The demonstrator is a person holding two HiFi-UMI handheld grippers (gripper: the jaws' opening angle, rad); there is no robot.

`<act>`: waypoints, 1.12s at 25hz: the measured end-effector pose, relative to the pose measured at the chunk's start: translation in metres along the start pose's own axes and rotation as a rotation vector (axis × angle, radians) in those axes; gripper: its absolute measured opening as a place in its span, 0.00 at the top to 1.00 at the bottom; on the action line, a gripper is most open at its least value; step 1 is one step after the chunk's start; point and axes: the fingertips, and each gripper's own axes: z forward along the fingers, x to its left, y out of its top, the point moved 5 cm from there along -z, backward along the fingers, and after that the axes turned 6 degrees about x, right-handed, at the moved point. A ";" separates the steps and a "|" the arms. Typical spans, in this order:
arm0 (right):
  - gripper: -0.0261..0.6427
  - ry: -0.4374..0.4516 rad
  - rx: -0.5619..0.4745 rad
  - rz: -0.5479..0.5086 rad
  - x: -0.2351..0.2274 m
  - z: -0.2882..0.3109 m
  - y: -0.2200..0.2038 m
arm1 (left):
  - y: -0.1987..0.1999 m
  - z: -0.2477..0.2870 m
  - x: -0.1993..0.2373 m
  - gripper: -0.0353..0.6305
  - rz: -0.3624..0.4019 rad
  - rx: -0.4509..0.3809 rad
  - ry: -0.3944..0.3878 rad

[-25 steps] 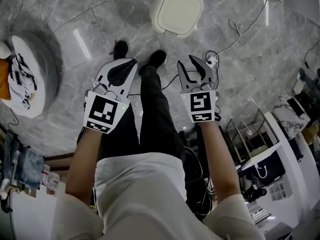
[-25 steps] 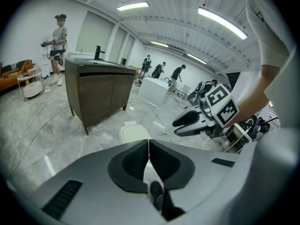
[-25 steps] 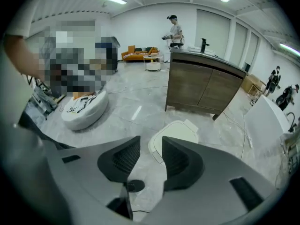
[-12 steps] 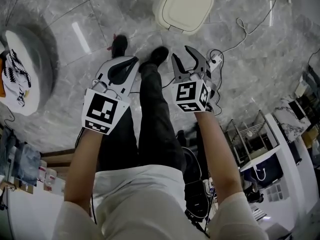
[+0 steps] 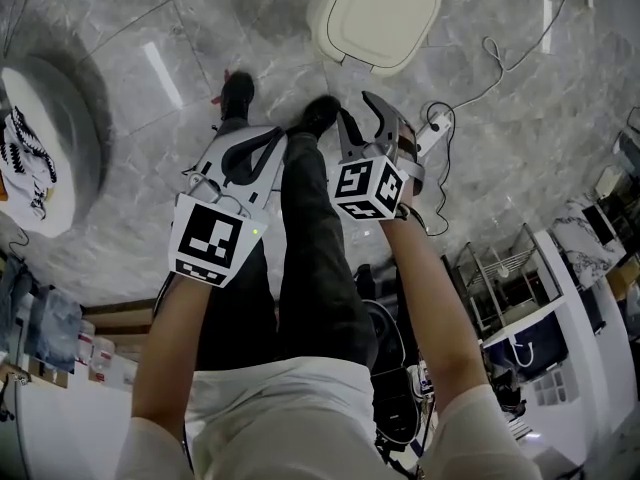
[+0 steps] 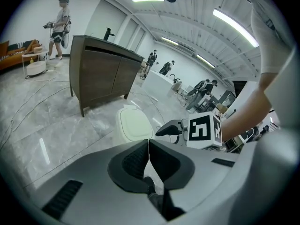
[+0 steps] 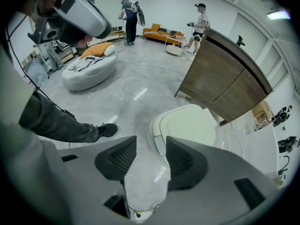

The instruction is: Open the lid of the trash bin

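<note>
One trash bin (image 5: 322, 30), cream-white, sits on the grey marble floor (image 5: 180, 28) a bit past the person's two black shoes (image 5: 238, 93) and close to a dark wooden cabinet (image 7: 225, 78). Its lid (image 5: 380, 13) is flat down, so no way to see what's inside.

There are two grippers, and both are up in the air, well short of the bin. The left gripper (image 6: 149, 140) has its jaws pressed tip to tip with nothing in them. The right gripper (image 7: 151, 144) has just been opening its jaws. They're well apart now, with only the floor and the bin's edge showing through the gap.

Off to the left there's one round grey bed (image 7: 89, 71) with an orange cushion (image 7: 96, 49) and a black-and-white cloth (image 7: 84, 62) on it. Two people (image 7: 130, 13) are standing at the back.
</note>
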 end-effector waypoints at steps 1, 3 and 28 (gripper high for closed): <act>0.68 -0.002 0.003 0.006 0.001 0.004 -0.002 | -0.001 0.002 0.001 0.92 -0.003 0.000 -0.001; 0.68 -0.008 0.007 0.025 0.002 0.011 -0.005 | -0.004 0.005 0.005 0.92 -0.007 0.001 0.001; 0.67 0.060 0.099 -0.001 -0.005 0.098 -0.036 | -0.023 0.047 0.009 0.92 -0.060 0.039 -0.004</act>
